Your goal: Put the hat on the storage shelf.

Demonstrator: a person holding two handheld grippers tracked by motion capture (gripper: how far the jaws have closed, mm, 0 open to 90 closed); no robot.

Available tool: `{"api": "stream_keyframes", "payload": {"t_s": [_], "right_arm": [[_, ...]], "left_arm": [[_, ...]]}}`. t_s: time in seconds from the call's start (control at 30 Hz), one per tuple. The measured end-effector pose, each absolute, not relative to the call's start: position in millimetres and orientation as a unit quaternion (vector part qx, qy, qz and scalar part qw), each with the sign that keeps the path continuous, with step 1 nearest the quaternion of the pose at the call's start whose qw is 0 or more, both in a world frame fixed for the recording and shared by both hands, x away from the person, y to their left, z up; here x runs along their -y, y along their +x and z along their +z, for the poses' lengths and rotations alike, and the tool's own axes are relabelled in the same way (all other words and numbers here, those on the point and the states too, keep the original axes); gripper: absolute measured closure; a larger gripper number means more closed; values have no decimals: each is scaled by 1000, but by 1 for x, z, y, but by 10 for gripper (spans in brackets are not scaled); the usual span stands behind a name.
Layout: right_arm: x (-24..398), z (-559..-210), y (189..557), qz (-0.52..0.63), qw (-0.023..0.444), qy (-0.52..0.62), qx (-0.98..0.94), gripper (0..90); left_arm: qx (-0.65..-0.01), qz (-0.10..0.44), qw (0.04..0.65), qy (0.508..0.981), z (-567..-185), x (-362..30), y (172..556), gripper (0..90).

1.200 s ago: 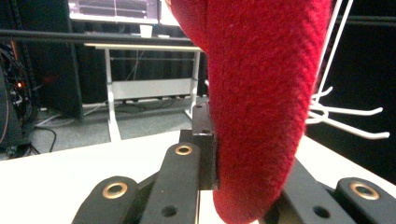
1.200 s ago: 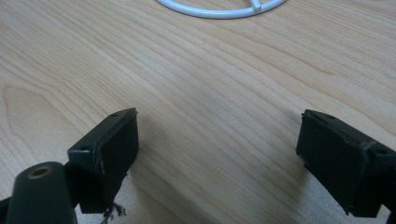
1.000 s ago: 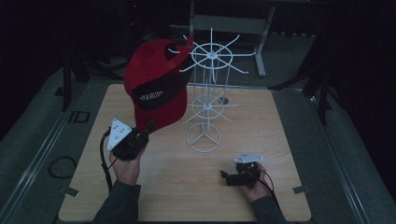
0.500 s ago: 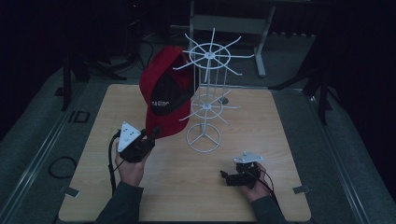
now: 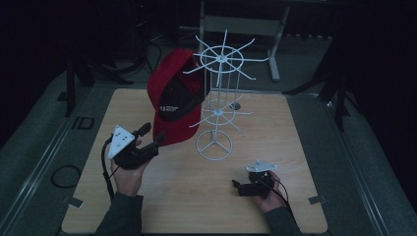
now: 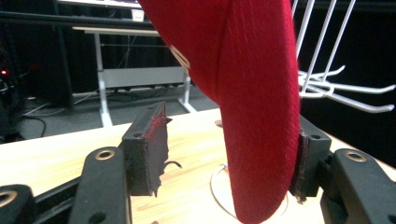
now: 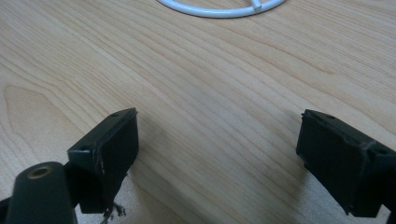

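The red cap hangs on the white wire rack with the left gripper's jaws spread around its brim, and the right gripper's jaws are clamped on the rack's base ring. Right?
Not quite. The right gripper holds nothing: the right gripper view shows its jaws open over bare table, the white wire rack's base ring farther off. The red cap and left gripper are as stated.

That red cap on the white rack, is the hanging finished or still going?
Nearly finished, it seems. The red cap hangs from the white rack, off the table. The left gripper has just been opening; the brim sits between its fingers, touching one at most. Left: drawing that gripper away. The right gripper rests open on the table.
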State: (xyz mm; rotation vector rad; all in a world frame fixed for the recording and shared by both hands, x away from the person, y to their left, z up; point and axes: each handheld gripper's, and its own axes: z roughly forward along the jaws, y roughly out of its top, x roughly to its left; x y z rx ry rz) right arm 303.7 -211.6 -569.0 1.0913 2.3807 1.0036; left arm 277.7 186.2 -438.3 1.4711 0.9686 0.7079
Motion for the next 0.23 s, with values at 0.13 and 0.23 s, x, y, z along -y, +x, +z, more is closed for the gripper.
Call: {"api": "stream_keyframes", "payload": {"t_s": [0.13,0.23], "right_arm": [[212,-569,304,352,168,383,-837,128],[212,-569,304,352,168,383,-837,128]], "left_arm": [[-407,259,605,633,-432,-198,279,385],[-402,248,612,634,-429,-202,278,379]]}}
